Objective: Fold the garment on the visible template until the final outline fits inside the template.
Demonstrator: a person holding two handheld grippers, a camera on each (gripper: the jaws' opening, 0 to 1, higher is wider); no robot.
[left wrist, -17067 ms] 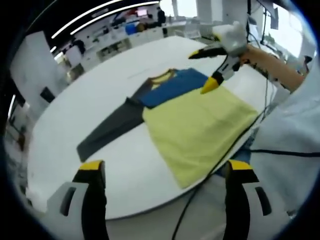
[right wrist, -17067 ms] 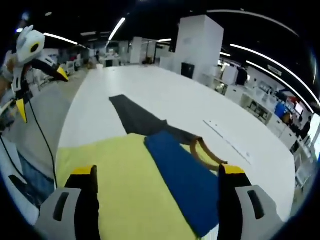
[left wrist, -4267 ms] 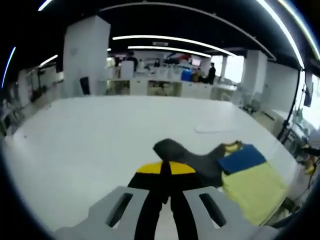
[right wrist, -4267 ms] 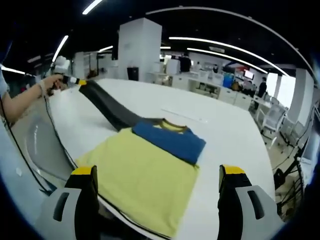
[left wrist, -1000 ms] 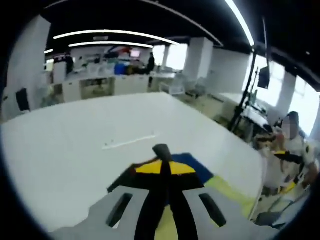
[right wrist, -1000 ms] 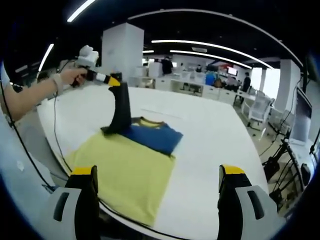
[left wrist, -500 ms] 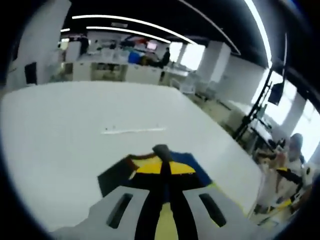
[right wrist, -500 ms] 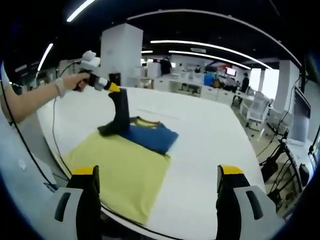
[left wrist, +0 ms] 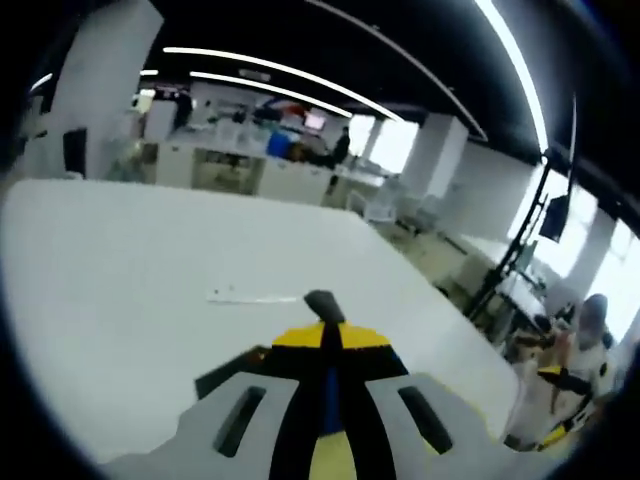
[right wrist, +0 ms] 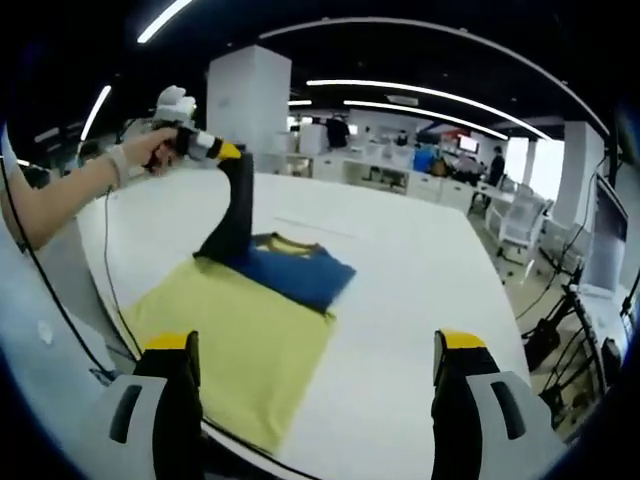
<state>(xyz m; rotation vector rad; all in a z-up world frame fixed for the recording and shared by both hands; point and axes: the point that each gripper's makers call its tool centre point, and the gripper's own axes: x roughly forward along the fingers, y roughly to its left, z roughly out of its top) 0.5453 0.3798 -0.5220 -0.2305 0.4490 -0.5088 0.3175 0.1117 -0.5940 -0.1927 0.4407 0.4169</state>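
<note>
In the right gripper view, a person's hand (right wrist: 140,152) at the far left holds the left gripper (right wrist: 232,153) a bit higher than half a second ago, so the dark sleeve (right wrist: 233,213) it pinches is now pulled up straighter. The sleeve hangs down from the shut yellow tips to the shirt (right wrist: 243,330). The shirt lies flat on the white table (right wrist: 420,270), with its blue top part (right wrist: 294,271) next to the sleeve and its yellow part near the table's close edge. To the right of the shirt the table is bare and wide, with lots of room to move. At the bottom, the right gripper (right wrist: 318,355) has its two yellow-tipped jaws spread wide apart, with nothing between them. In the left gripper view, the tips are pressed together on a dark bit of sleeve (left wrist: 320,303), and a pale strip (left wrist: 252,297) lies on the table just past them. The camera has turned a little since before, so more bare table shows on the left.
</note>
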